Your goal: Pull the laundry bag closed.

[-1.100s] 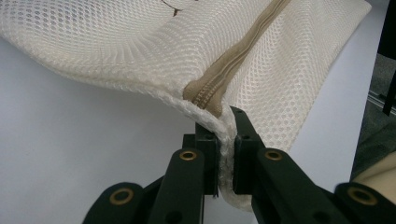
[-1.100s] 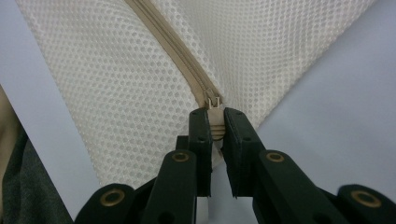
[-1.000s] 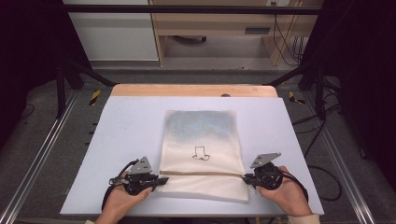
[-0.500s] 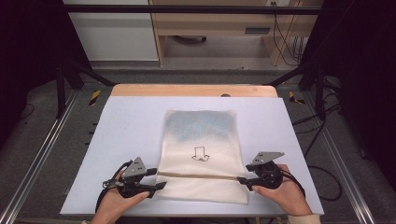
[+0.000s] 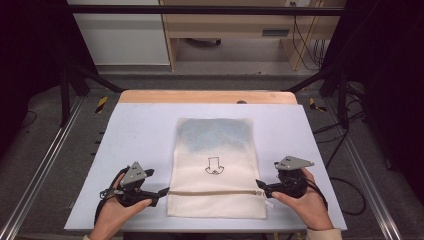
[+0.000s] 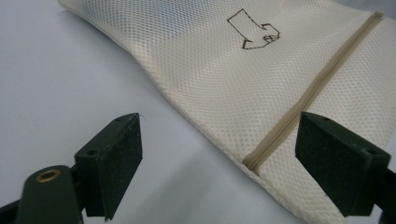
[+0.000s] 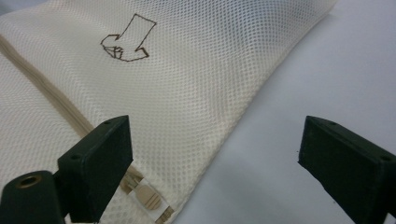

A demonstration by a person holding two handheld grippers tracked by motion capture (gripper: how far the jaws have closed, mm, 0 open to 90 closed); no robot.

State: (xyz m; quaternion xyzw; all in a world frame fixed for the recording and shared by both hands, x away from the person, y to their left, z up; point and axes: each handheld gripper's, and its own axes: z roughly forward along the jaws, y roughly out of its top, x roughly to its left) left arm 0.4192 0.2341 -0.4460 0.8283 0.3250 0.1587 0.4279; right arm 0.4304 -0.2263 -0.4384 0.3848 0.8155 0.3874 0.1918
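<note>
Mesh bag (image 5: 215, 167), cream and flat, lies in the middle of the pale counter (image 5: 135, 130) in the high view, its tan zipper (image 5: 215, 192) running across near the edge closest to the person and a small drawn arrow (image 5: 214, 166) on its centre; the far end looks bluish through the mesh. At the zipper's left end sits the left claw (image 5: 162, 191), held in the person's left hand (image 5: 117, 207), its tips just beside the bag's edge; at the right end sits the right claw (image 5: 260, 186) in the right hand (image 5: 302, 197), tips at the bag's side. In the left gripper view, the left claw (image 6: 219, 154) stands wide, its jaws having just been opening, with the zipper's end (image 6: 254, 163) and the bag's border (image 6: 196, 88) lying between them on the counter (image 6: 60, 79), neither pad pressing on the fabric. In the right gripper view, the right claw (image 7: 212, 158) is likewise spread wide after just opening; the bag's corner (image 7: 187, 116) with the zipper pull (image 7: 149, 198) lies beside the left-hand jaw, unpinched, while the other jaw hangs over bare counter (image 7: 336, 70)
</note>
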